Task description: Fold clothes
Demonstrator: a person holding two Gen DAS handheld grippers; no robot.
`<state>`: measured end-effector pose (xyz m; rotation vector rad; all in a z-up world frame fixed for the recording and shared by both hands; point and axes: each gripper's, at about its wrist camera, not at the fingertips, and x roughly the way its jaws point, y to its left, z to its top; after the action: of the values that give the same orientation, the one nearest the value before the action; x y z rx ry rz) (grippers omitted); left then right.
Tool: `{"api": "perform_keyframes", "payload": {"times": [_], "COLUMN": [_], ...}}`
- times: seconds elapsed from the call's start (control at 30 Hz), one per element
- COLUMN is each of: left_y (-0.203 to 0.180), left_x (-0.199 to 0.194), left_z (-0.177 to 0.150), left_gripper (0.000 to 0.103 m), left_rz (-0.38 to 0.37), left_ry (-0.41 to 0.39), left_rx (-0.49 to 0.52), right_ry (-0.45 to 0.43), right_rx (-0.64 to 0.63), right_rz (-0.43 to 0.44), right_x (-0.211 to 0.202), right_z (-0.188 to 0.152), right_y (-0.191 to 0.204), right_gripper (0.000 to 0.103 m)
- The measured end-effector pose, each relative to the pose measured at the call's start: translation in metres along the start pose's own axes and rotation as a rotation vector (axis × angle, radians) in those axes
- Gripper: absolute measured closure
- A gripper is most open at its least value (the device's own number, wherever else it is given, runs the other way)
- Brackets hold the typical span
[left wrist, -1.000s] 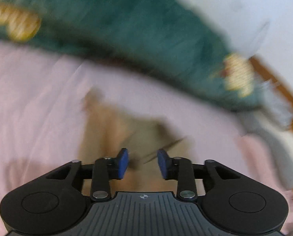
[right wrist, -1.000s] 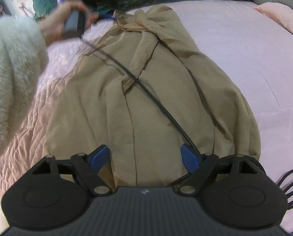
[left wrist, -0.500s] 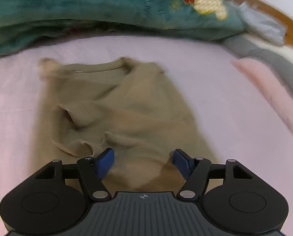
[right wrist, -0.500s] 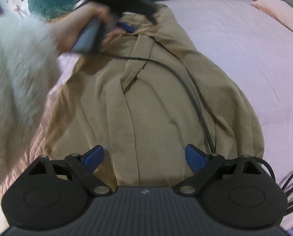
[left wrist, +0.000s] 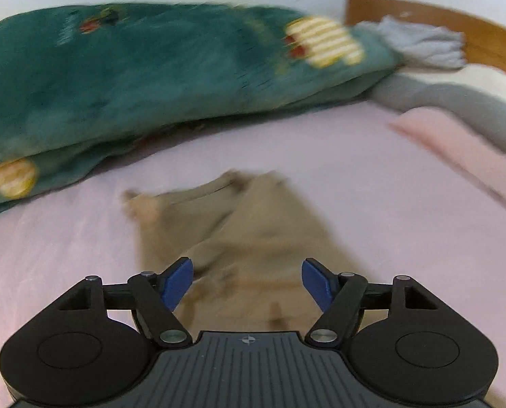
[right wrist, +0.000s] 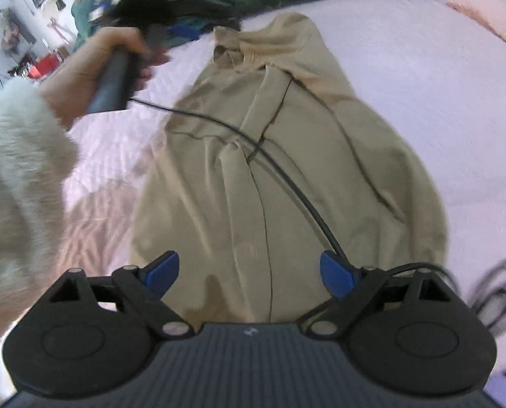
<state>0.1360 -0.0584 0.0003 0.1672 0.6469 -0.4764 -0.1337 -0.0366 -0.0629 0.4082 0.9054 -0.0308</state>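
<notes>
Since the earlier frame the left hand-held gripper [left wrist: 247,282] has drawn back from the collar of the tan garment [left wrist: 253,238], its jaws having just been opening and now spread with nothing pinched. The right hand-held gripper [right wrist: 246,273] hovers with jaws spread wide above the garment's hem, a black cable [right wrist: 286,183] trailing across the cloth ahead. Beyond both, the garment lies lengthwise on the pink bed [left wrist: 371,176], with a green blanket [left wrist: 151,68] farther off.
</notes>
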Motion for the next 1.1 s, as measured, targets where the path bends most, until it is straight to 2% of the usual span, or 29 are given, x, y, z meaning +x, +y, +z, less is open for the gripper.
{"api": "perform_keyframes", "payload": {"times": [0.07, 0.13, 0.23, 0.27, 0.33, 0.47, 0.53, 0.6, 0.67, 0.73, 0.8, 0.93, 1.0, 1.03, 1.1], "left_y": [-0.013, -0.02, -0.03, -0.029, -0.029, -0.031, -0.033, -0.03, -0.021, -0.013, -0.005, 0.028, 0.029, 0.025, 0.015], "left_x": [0.01, 0.03, 0.064, 0.07, 0.061, 0.049, 0.041, 0.035, 0.033, 0.023, 0.003, -0.047, -0.058, -0.062, -0.062], "left_z": [0.002, -0.007, -0.042, -0.052, -0.06, -0.056, -0.054, -0.052, -0.049, -0.046, -0.039, -0.01, 0.0, 0.002, 0.0], "left_gripper": [0.03, 0.03, 0.03, 0.029, 0.028, 0.028, 0.028, 0.028, 0.028, 0.029, 0.028, 0.028, 0.028, 0.028, 0.027], "left_rz": [-0.045, -0.072, -0.041, -0.036, -0.037, -0.02, -0.005, -0.01, -0.035, -0.05, -0.056, -0.058, -0.027, -0.029, -0.084], "left_ry": [0.001, 0.047, 0.232, 0.254, 0.203, 0.223, 0.221, 0.221, 0.227, 0.227, 0.208, 0.145, 0.133, 0.111, 0.098], "left_rx": [-0.032, -0.066, -0.073, -0.064, -0.039, 0.007, 0.052, 0.049, 0.038, 0.068, 0.106, 0.085, 0.13, 0.15, 0.125], "right_ry": [-0.012, -0.022, -0.06, -0.079, -0.121, -0.18, -0.191, -0.214, -0.241, -0.256, -0.279, -0.362, -0.393, -0.383, -0.331], "right_rx": [0.001, 0.012, 0.053, 0.074, 0.118, 0.161, 0.173, 0.175, 0.156, 0.134, 0.113, 0.104, 0.113, 0.115, 0.113], "right_rz": [-0.024, -0.039, -0.034, -0.035, -0.062, -0.195, -0.239, -0.274, -0.303, -0.335, -0.38, -0.447, -0.407, -0.363, -0.266], "right_x": [-0.017, -0.032, -0.065, -0.076, -0.101, -0.141, -0.155, -0.173, -0.197, -0.226, -0.26, -0.31, -0.305, -0.288, -0.229], "right_z": [-0.005, -0.011, -0.021, -0.023, -0.025, -0.03, -0.032, -0.035, -0.041, -0.046, -0.052, -0.057, -0.053, -0.049, -0.037], "right_y": [0.002, 0.001, -0.003, -0.007, -0.019, -0.044, -0.054, -0.059, -0.057, -0.053, -0.045, -0.034, -0.036, -0.041, -0.061], "right_gripper": [0.012, 0.013, 0.013, 0.013, 0.012, 0.012, 0.012, 0.012, 0.012, 0.012, 0.012, 0.011, 0.011, 0.011, 0.011]}}
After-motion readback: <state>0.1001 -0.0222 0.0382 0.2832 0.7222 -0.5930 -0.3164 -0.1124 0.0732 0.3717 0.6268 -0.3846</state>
